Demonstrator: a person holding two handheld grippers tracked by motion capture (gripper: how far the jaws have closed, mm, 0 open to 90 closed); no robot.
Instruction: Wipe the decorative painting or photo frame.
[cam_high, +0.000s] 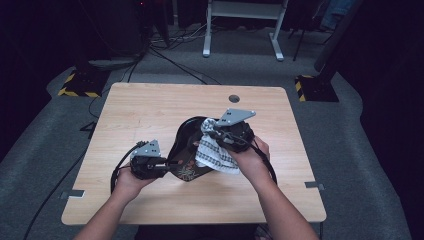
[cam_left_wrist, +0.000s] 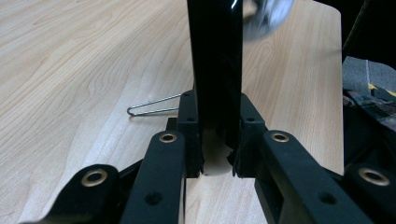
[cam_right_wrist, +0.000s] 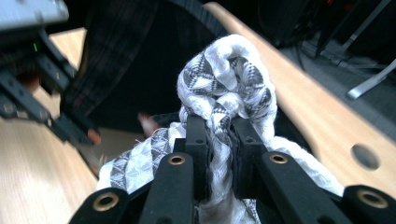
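The black lacquered dish (cam_high: 186, 150) sits mid-table (cam_high: 150, 105), apparently tipped up on edge; the left gripper (cam_high: 167, 165) pinches its near rim to steady it for wiping; the right gripper (cam_high: 220, 134) clamps a bunched patterned cloth (cam_high: 215, 155) against its inside.

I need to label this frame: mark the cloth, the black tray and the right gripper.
cloth (cam_right_wrist: 229, 84): right gripper view, on the bunched top above the jaws.
black tray (cam_high: 189, 131): high view, on its dark inner surface.
right gripper (cam_right_wrist: 218, 133): right gripper view, between its fingertips.
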